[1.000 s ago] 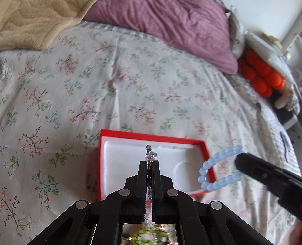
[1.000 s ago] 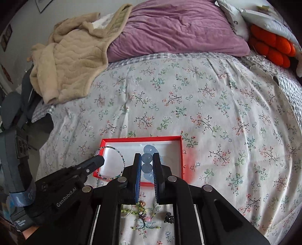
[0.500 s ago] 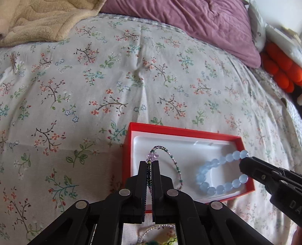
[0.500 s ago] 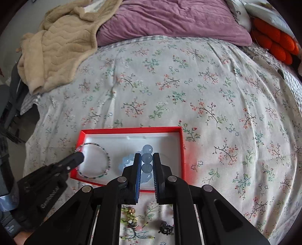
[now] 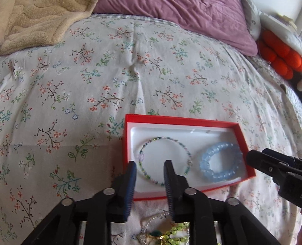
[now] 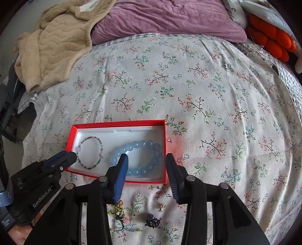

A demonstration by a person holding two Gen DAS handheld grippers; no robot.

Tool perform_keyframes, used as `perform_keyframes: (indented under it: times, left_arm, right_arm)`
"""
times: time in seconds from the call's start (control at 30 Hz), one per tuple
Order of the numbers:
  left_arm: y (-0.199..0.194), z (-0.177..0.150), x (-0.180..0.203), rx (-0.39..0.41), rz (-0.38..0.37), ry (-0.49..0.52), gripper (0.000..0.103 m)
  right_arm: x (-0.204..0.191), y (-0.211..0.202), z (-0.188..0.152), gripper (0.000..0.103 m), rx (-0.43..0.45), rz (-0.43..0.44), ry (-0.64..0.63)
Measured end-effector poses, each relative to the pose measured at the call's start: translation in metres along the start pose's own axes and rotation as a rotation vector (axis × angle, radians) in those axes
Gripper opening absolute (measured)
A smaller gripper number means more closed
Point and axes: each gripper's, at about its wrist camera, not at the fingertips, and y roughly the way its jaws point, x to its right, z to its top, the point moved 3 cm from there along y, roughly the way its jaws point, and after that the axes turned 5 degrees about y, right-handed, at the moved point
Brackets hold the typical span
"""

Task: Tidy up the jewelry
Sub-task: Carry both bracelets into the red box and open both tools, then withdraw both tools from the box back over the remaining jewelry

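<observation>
Starting at the left gripper [image 5: 150, 164]: its jaws have just been opening and are now spread, with nothing pinched. Between the fingers the near arc of the thin multicolour beaded bracelet [image 5: 164, 160] can be seen, lying flat on the white liner at the left end of the red box [image 5: 181, 120]. The pads are clear of it, hovering just above.

Same story on the right gripper [image 6: 146, 157]: jaws just opened, fingers apart, no grip. The chunky pale blue bead bracelet [image 6: 138, 157] is laid flat at the right end of that box, right under and ahead of the left finger, with the right finger sat over the box's red edge. The two bracelets are side by side, close but apparently not touching.

Further out, the box is set on a floral bedspread [image 6: 198, 90]. A few loose pieces of jewelry [image 6: 120, 213] are scattered on the fabric just in front of the box, near the camera, partly hidden by the gripper frame. Way back, a purple pillow [image 6: 166, 17] and a beige blanket [image 6: 54, 45] are piled up, with something orange [image 6: 271, 41] off at the far right.
</observation>
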Motion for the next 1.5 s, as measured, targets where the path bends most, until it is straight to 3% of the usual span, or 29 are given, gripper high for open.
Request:
perform_keyframes:
  times: [0.07,0.47,0.9,1.2,1.37,1.5]
  left_arm:
    - [-0.007,-0.002,0.003,0.008,-0.013,0.003,0.045]
    - [-0.030,-0.024,-0.007,-0.009,0.077,0.044,0.085]
    - [-0.043,-0.057,-0.034,-0.059,0.156,0.046,0.095]
    - [-0.040,-0.078,-0.042,-0.119,0.152,0.046,0.099]
    - [-0.039,-0.085,-0.042,-0.135,0.159,0.064,0.101]
    - [-0.037,-0.088,-0.046,-0.145,0.160,0.071,0.101]
  right_arm:
    - [0.002,-0.006,-0.003,0.048,0.000,0.001,-0.002]
    - [0.036,-0.025,-0.032,0.057,-0.064,-0.032,0.045]
    - [0.049,-0.031,-0.066,0.068,-0.112,-0.093,0.027]
    - [0.048,-0.028,-0.087,0.083,-0.125,-0.169,-0.043]
    - [0.051,-0.024,-0.094,0.093,-0.132,-0.185,-0.049]
    - [0.057,-0.021,-0.097,0.095,-0.135,-0.176,-0.030]
